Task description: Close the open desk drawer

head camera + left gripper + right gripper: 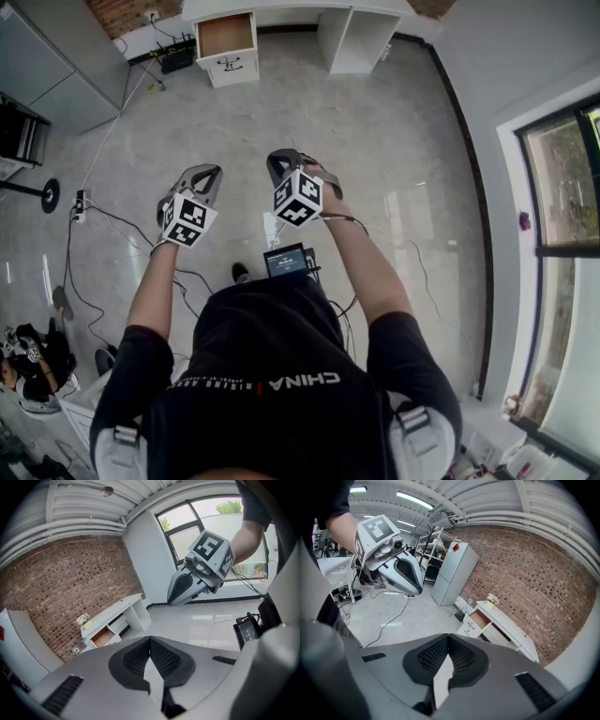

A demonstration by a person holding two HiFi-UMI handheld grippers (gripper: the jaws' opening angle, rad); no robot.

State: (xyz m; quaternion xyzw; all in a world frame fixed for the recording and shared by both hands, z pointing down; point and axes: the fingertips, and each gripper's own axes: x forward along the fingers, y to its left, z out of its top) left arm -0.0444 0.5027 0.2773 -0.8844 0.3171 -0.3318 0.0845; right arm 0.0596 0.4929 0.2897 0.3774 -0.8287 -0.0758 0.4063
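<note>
The white desk [300,11] stands against the far brick wall, several steps away from me. Its top left drawer [225,36] is pulled out, showing a bare brown wooden inside. The same open drawer [102,637] shows small in the left gripper view, and again as the drawer [479,618] in the right gripper view. My left gripper [208,172] and right gripper [282,157] are held side by side in the air in front of me, both pointing toward the desk. Each is shut with nothing between its pads: left gripper [150,640], right gripper [448,637].
Cables [103,220] and a power strip [80,204] lie on the glossy floor at the left. A black box [175,58] sits by the wall beside the drawer unit. A grey fridge [452,571] and shelves stand left of the desk. Windows [562,178] line the right wall.
</note>
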